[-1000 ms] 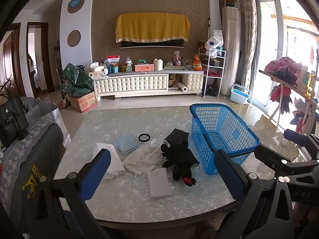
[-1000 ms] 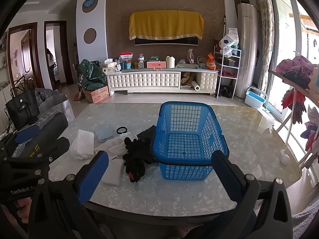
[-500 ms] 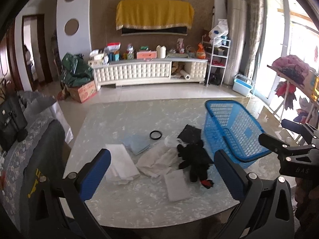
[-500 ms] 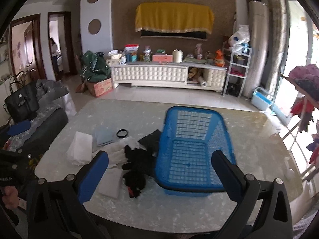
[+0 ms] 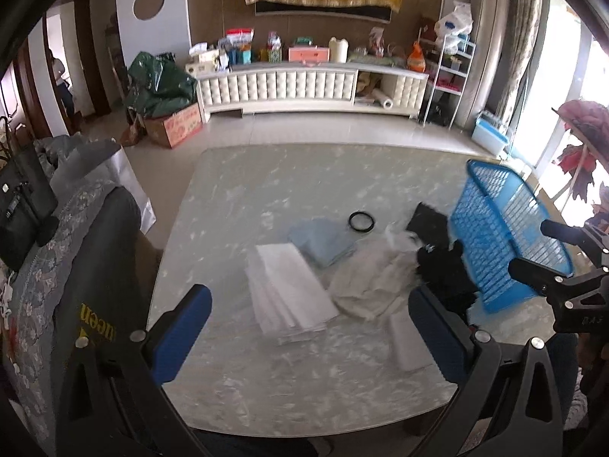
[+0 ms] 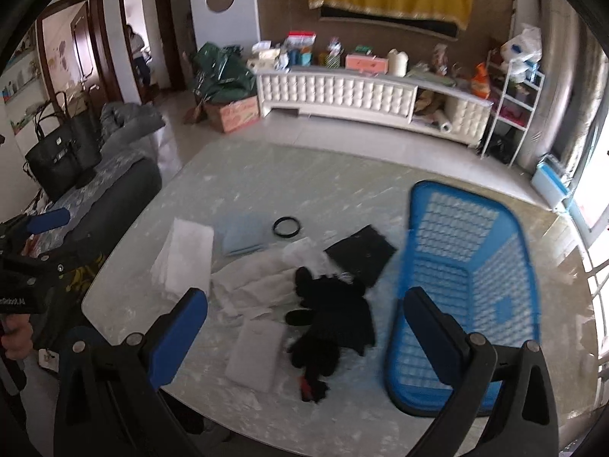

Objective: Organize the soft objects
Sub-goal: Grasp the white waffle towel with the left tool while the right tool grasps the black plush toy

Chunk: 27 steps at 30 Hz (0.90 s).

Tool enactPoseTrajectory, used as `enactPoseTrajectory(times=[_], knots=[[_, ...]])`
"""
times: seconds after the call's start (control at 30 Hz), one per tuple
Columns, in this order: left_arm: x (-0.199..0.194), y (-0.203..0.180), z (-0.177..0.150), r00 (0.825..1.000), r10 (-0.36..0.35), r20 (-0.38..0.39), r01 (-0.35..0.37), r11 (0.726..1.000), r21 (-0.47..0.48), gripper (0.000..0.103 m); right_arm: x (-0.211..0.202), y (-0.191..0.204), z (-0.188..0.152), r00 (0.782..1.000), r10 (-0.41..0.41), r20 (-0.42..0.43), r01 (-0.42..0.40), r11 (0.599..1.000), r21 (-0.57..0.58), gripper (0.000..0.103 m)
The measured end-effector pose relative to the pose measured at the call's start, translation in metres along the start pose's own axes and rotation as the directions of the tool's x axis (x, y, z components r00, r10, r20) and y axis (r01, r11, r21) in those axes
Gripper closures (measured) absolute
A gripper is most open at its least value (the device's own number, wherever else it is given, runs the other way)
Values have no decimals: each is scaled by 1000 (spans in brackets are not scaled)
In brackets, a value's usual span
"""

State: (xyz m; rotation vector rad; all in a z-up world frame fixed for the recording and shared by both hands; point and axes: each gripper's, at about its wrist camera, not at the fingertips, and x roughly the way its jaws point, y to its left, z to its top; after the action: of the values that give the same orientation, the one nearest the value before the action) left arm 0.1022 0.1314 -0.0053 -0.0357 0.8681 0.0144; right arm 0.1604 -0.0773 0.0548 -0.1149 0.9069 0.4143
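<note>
Meanwhile, both grippers hang above the near edge of the pale marbled tabletop (image 5: 266, 198), each with its blue-padded fingers spread wide and nothing between them. The left gripper (image 5: 308, 327) frames the folded white cloth stack (image 5: 289, 297), which lies just ahead of it at about 12 o'clock. The right gripper (image 6: 304, 327) frames the black plush toy (image 6: 331, 323), whose small red tip points toward the near table edge.

Seen from the right wrist, the soft things form one loose cluster left of the blue plastic lattice basket (image 6: 468, 266). The plush toy lies just beside the basket's left wall, at 9 o'clock from it. A small folded white pad (image 6: 255, 354) sits at 8 o'clock of the toy, close to it. A crumpled cream cloth (image 6: 259, 282) spreads at 10 o'clock of the toy and touches it. A flat black fabric piece (image 6: 361, 253) lies at 1 o'clock of the toy, near the basket's far left corner. A folded light-blue cloth (image 6: 243, 234) lies at 11 o'clock, with a black ring (image 6: 286, 226) just beside its right edge. The white stack is the leftmost piece, at 9 o'clock of the cream cloth.

Nothing shows inside the basket through its lattice floor. Motion blur softens both views, so fine edges are unclear.
</note>
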Motion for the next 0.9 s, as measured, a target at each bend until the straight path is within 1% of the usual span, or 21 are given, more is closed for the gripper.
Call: enactPoseTrajectory(times=[0.2,0.33,0.43,0.57,0.63,0.67,0.77,0.83,0.9], knots=[[34,25,0,996,-10,-88,10,1000,1,0,33,10,17,997,-13,-79,12,1000,-14,0],[62,39,-2,989,-28,-144,26,1000,-12,0,53,14,20,992,-26,-122,23,999,-25,0],[89,49,-7,981,-29,-190,23,999,-29,0,66,17,21,987,-40,-154,35,999,-35,0],[124,63,-18,969,-27,-245,7,997,-83,0,79,18,18,979,-59,-196,50,998,-48,0],[141,69,-21,963,-17,-270,-10,995,-98,0,87,20,16,973,-81,-217,71,996,-56,0],[150,71,-24,956,-18,-292,-14,994,-108,0,92,20,15,967,-102,-233,90,994,-61,0],[168,73,-27,943,-31,-330,-11,992,-124,0,99,15,12,957,-120,-265,109,992,-56,0],[175,72,-29,938,-23,-345,-21,992,-124,0,101,9,13,952,-134,-276,126,991,-47,0],[184,69,-33,929,-24,-369,-20,993,-116,0,102,4,13,947,-146,-286,142,989,-34,0]])
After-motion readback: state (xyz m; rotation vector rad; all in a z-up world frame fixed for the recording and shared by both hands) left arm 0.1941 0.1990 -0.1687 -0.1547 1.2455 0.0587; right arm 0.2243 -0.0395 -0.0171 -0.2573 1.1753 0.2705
